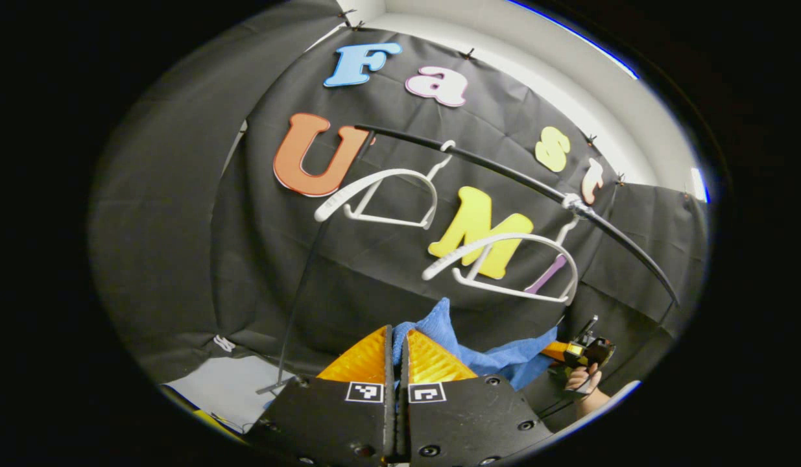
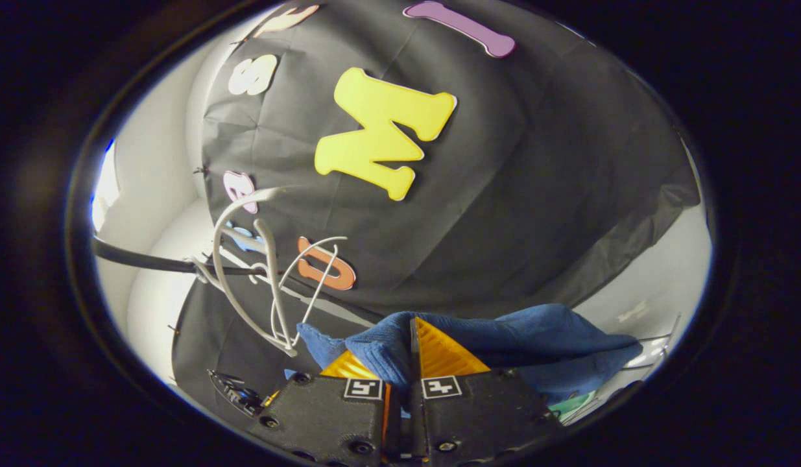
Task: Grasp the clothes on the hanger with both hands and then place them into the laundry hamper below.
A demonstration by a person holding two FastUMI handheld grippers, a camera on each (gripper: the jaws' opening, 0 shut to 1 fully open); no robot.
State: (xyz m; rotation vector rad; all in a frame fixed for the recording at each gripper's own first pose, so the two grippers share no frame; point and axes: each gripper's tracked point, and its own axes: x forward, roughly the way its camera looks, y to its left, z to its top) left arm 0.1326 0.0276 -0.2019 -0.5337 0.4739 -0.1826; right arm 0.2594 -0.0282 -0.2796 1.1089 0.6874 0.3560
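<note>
A blue cloth [image 1: 484, 353] hangs in the air between both grippers, below the black rail [image 1: 504, 175]. My left gripper [image 1: 396, 353] is shut on one end of it, the fabric bunched between its fingers. In the right gripper view the same blue cloth [image 2: 504, 340] drapes over my right gripper [image 2: 400, 360], which is shut on a fold. The other gripper [image 1: 585, 353], held by a hand, appears at the cloth's far end in the left gripper view. Two bare white hangers [image 1: 384, 198] [image 1: 510, 266] hang on the rail.
The rail's thin black upright [image 1: 296, 311] runs down to a foot on the pale floor [image 1: 225, 389]. In the right gripper view the white hangers [image 2: 257, 272] hang close on the left, on the rail [image 2: 141, 259]. Black cloth walls surround the booth.
</note>
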